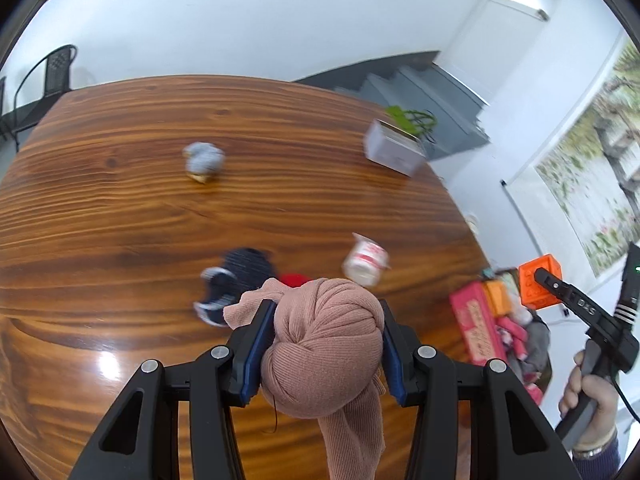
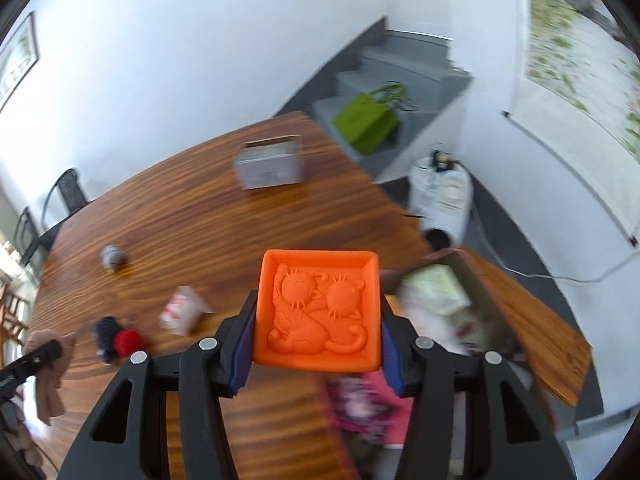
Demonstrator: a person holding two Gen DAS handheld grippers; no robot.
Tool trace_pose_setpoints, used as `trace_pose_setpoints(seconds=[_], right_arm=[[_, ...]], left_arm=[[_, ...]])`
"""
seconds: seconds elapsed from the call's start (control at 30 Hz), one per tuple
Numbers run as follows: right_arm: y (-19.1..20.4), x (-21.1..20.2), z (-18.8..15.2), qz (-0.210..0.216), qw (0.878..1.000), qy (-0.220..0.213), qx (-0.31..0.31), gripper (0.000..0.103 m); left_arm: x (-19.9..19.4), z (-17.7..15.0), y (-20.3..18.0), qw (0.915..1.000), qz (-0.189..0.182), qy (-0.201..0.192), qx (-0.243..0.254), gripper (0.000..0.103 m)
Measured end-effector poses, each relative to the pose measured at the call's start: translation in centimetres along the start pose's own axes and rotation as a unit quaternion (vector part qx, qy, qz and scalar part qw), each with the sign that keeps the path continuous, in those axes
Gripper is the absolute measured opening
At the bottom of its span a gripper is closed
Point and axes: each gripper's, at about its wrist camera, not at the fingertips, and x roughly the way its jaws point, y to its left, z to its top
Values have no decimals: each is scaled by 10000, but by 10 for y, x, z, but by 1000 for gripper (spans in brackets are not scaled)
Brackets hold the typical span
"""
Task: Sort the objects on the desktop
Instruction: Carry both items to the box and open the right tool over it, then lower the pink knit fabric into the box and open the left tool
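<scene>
My left gripper is shut on a knotted pink cloth bundle, held above the wooden table. My right gripper is shut on an orange block with a cat relief; the block also shows in the left wrist view, held over the table's right edge. On the table lie a grey cloth ball, a dark blue sock, a red ball and a white-and-red cup on its side.
A grey open box stands at the table's far side. A box full of mixed toys and packets sits off the table's right edge. A green bag lies on the stairs. Black chairs stand far left.
</scene>
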Motion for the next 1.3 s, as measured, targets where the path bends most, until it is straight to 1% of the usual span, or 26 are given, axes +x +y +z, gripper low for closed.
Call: trace_pose_setpoints(seconds=[0.07, 0.33, 0.47, 0.67, 0.77, 0.87, 1.0, 1.03, 1.07, 1.1, 1.13, 1.2, 1.3], right_arm=[[-33, 0, 0, -199, 9998, 2, 83, 56], [-74, 28, -4, -244, 9991, 251, -233, 56], [-94, 42, -7, -263, 9982, 378, -390, 56], [-101, 46, -22, -125, 9956, 702, -610, 56], [-105, 48, -29, -111, 9947, 745, -698, 56], [-107, 52, -27, -43, 9944, 784, -701, 56], [-100, 54, -22, -129, 9932, 726, -903, 56], [-102, 50, -20, -81, 9941, 696, -832, 57], [-103, 47, -18, -34, 9949, 666, -761, 60], [-105, 44, -16, 10, 9956, 630, -692, 67], [-107, 38, -15, 26, 9964, 545, -644, 72], [-111, 27, -11, 50, 9978, 374, -552, 72], [-116, 10, -7, -109, 9986, 166, -498, 72]], left_arm=[[3, -7, -23, 9999, -90, 58, 104, 50], [7, -32, -83, 9989, -224, 218, 359, 50], [7, -39, -98, 9988, -240, 227, 372, 50], [9, -44, -111, 9990, -201, 198, 354, 50], [11, -45, -117, 9990, -190, 195, 351, 50], [12, -45, -124, 9989, -193, 189, 384, 50], [12, -45, -135, 9985, -225, 168, 469, 50], [12, -45, -137, 9984, -232, 166, 497, 50], [12, -45, -139, 9983, -235, 168, 516, 50], [12, -45, -141, 9982, -241, 172, 529, 50], [13, -45, -142, 9981, -248, 175, 541, 50], [13, -45, -146, 9979, -263, 183, 565, 50], [15, -44, -154, 9973, -319, 205, 634, 50]])
